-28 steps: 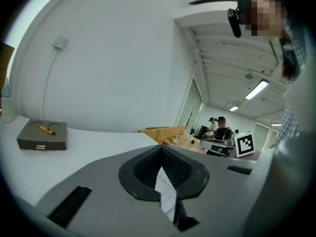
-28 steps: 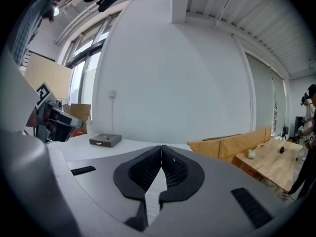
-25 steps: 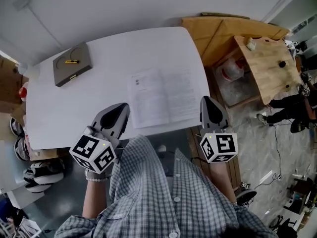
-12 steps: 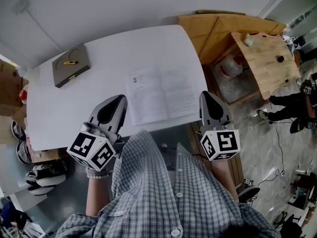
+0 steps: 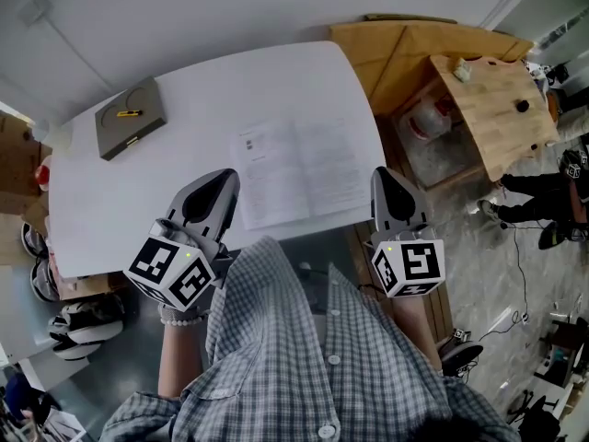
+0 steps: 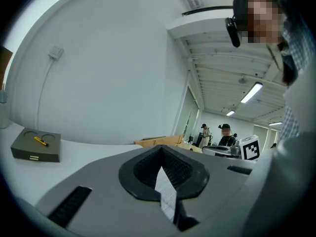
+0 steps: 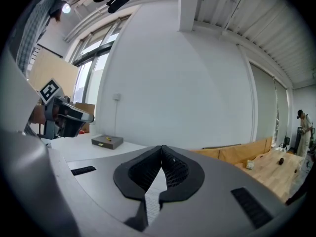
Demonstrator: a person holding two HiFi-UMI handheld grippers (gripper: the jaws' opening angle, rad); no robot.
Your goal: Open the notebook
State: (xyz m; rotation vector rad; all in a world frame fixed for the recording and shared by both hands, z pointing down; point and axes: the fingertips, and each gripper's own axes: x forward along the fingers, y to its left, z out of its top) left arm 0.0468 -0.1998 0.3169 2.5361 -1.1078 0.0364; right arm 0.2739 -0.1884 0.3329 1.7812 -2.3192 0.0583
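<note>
The notebook point(image 5: 299, 168) lies open and flat on the white table point(image 5: 212, 90), its two printed pages facing up. My left gripper point(image 5: 224, 178) is shut and empty, hovering at the table's near edge just left of the notebook. My right gripper point(image 5: 385, 177) is also shut and empty, at the notebook's near right corner. In the left gripper view the jaws point(image 6: 160, 148) meet at the tip, and a strip of printed page point(image 6: 166, 194) shows below them. The right gripper view shows the same: tips together point(image 7: 161, 148) with the page point(image 7: 151, 200) beneath.
A grey box point(image 5: 131, 118) with a yellow pen point(image 5: 130, 113) on top sits at the table's far left. Wooden boards and a workbench point(image 5: 483, 99) stand to the right of the table. Shoes point(image 5: 78, 325) lie on the floor at the left. People stand in the distance point(image 6: 224, 132).
</note>
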